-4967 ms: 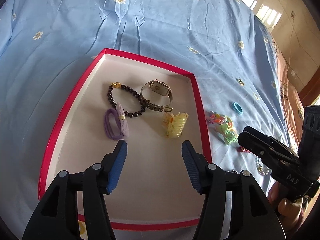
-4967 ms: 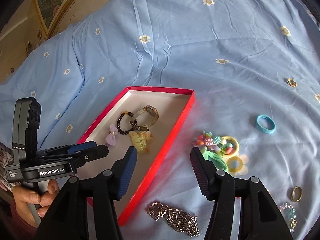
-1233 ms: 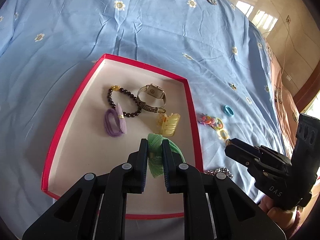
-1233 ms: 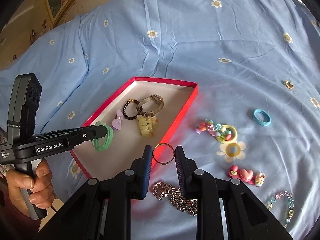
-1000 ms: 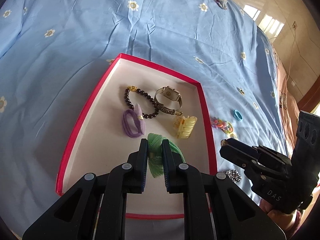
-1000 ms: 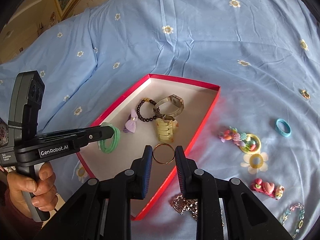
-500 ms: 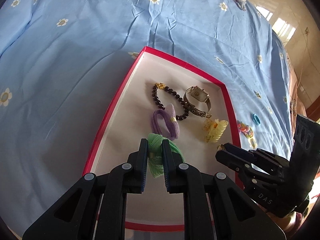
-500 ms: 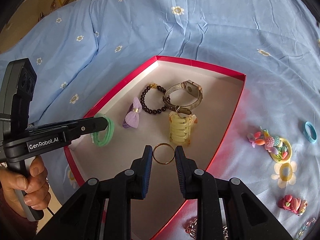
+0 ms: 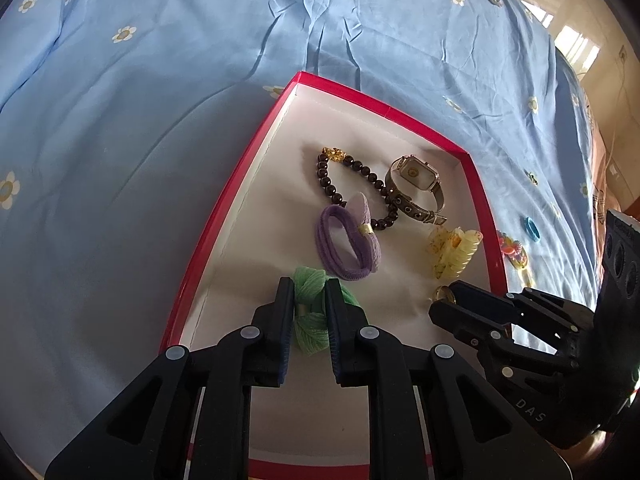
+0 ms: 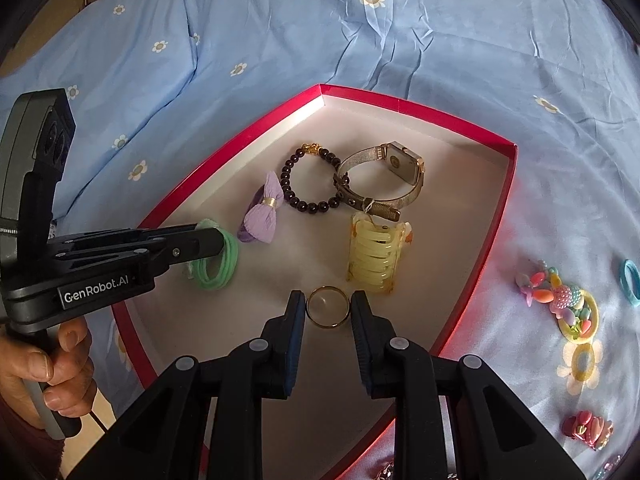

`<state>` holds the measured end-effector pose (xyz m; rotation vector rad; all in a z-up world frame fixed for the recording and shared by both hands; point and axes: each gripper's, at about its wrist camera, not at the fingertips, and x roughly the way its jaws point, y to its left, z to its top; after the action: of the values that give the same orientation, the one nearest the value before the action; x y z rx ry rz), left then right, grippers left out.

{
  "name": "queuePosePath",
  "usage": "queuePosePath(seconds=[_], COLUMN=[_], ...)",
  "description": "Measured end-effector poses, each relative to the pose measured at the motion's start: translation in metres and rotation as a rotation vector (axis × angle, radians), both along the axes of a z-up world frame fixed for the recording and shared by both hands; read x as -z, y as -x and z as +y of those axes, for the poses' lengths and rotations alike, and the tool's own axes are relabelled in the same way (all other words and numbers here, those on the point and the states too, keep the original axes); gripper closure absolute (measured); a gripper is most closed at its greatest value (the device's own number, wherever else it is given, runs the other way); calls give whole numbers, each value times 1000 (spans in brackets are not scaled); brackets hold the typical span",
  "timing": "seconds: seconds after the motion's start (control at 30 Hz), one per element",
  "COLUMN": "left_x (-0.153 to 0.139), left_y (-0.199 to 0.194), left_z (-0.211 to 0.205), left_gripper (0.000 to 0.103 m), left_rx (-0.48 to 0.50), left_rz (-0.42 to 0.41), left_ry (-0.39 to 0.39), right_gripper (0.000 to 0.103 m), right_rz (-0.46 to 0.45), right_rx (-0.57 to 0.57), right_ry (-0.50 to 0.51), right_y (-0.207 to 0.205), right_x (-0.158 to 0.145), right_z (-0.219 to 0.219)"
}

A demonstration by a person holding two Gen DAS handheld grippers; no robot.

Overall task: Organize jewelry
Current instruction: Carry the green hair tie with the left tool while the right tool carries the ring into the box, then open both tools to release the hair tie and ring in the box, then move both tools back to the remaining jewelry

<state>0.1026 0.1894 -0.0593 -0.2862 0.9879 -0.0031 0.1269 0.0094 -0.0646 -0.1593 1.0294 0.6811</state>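
Note:
A red-rimmed box (image 9: pixel 224 196) (image 10: pixel 496 240) lies on the blue bedspread. It holds a dark bead bracelet (image 9: pixel 340 184) (image 10: pixel 304 204), a gold watch (image 9: pixel 416 184) (image 10: pixel 400 168), a purple hair tie (image 9: pixel 348 244) (image 10: pixel 260 216) and a yellow claw clip (image 9: pixel 454 256) (image 10: pixel 374 256). My left gripper (image 9: pixel 307 312) (image 10: pixel 218 246) is shut on a green hair tie (image 9: pixel 310 316) (image 10: pixel 216 268) low over the box's left part. My right gripper (image 10: pixel 327 312) (image 9: pixel 446 298) is shut on a gold ring (image 10: pixel 327 306) (image 9: pixel 443 293) over the box, just in front of the claw clip.
On the bedspread right of the box lie a colourful bead bracelet (image 10: pixel 560 300), a blue hair tie (image 10: pixel 630 280) (image 9: pixel 531 229), a yellow ring piece (image 10: pixel 582 360) and a red heart clip (image 10: pixel 588 428). A chain shows at the bottom edge (image 10: pixel 384 472).
Both grippers have moved left over the box and lower toward its floor, each still holding its item. Five seconds ago both were open and empty.

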Motion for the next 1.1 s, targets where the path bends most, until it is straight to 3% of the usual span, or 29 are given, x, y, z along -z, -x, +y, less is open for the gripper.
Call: queuePosePath(seconds=[0.07,0.23,0.63,0.87,1.1], left_x=[0,-2,-18,-24,-29], left_y=[1,1,14,16,18], left_z=[0,-1,-3,-20,-52], left_gripper=[87,72,72,68,63], left_rx=[0,2,-6,30,102], left_rz=[2,6,-20,-24,-30], left_ry=[4,3,11,11,13], right_gripper=[79,78,75,63,62], right_rz=[0,10,-31,-63,-70], right_rx=[2,3,52,143,255], right_ry=[-1,-15,-94,-136,-137], right_y=[1,-2,8,22,29], right_x=[0,0,-26,-45,-49], right_z=[0,-1,-24,-68,-119])
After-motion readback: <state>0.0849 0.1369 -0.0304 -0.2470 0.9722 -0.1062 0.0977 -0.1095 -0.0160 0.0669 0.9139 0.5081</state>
